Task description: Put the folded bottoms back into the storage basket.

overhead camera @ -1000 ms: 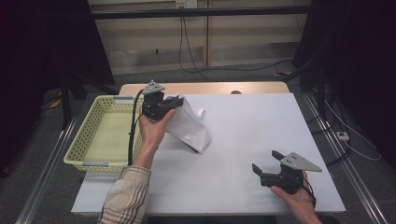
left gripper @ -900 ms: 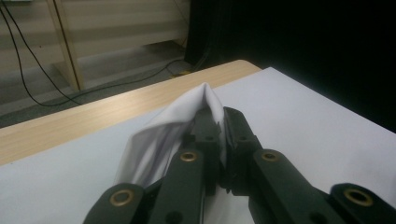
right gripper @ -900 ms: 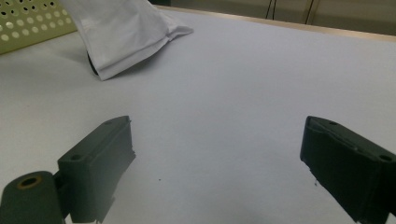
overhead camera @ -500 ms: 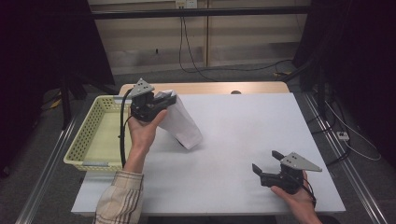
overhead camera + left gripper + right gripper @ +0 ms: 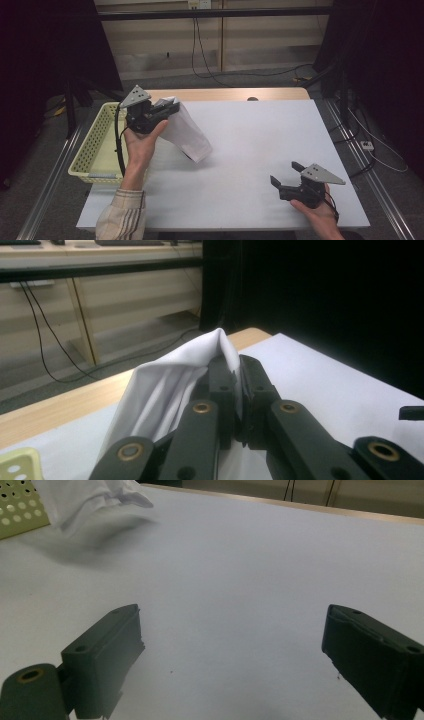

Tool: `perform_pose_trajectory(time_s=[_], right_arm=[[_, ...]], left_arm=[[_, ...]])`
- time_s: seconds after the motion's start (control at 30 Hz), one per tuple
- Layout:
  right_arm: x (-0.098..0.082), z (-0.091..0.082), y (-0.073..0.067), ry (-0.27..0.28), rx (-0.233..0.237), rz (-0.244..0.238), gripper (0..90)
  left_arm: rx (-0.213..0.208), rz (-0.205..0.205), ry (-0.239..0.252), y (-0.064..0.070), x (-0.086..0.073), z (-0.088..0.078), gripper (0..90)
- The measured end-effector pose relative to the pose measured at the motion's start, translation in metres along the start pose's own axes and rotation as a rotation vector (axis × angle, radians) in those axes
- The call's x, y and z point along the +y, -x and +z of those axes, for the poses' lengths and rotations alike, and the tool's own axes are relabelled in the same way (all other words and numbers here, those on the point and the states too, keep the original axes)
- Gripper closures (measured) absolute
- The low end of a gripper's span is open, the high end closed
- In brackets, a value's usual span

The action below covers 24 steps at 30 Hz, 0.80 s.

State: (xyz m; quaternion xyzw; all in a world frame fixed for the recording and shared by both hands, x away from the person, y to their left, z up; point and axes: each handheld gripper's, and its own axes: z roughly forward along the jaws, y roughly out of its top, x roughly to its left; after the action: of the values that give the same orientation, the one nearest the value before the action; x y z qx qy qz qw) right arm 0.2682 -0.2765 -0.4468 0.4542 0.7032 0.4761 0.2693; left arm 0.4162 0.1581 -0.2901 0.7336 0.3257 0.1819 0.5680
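Left gripper (image 5: 167,109) clamped on top edge of limp white cloth (image 5: 187,135), lifting it beside pale yellow perforated plastic basket (image 5: 95,145), likely for dropping in; right gripper (image 5: 285,176) rests on white table (image 5: 260,140), jaws apart, empty.

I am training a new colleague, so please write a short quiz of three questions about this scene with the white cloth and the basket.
1. True or false: the left gripper is shut on the white cloth.
2. Where is the yellow basket? A) at the left edge of the table B) at its far right corner C) in the person's right hand
3. Fill in: the jaws of the right gripper stand ____ with nothing between them.

Key: 1 true: in the left gripper view the jaws pinch a fold of the cloth. 2 A. 3 open.
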Motion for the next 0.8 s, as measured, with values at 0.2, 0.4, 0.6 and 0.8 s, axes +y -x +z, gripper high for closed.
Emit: perform_pose_trajectory(time_s=[0.2, 0.4, 0.6, 0.8], right_arm=[[0.000, 0.000, 0.000, 0.003, 0.002, 0.006, 9.0], [0.000, 0.000, -0.001, 0.005, 0.005, 0.003, 8.5], [0.000, -0.001, -0.001, 0.004, 0.005, 0.001, 8.3], [0.000, -0.001, -0.001, 0.004, 0.007, 0.001, 8.3]], left_arm=[[0.009, 0.018, 0.038, 0.001, 0.007, -0.017, 86.2], [0.020, 0.018, 0.065, -0.001, 0.011, -0.030, 86.2], [0.034, 0.034, 0.080, -0.002, 0.015, -0.043, 86.2], [0.045, 0.046, 0.105, -0.003, 0.019, -0.056, 86.2]])
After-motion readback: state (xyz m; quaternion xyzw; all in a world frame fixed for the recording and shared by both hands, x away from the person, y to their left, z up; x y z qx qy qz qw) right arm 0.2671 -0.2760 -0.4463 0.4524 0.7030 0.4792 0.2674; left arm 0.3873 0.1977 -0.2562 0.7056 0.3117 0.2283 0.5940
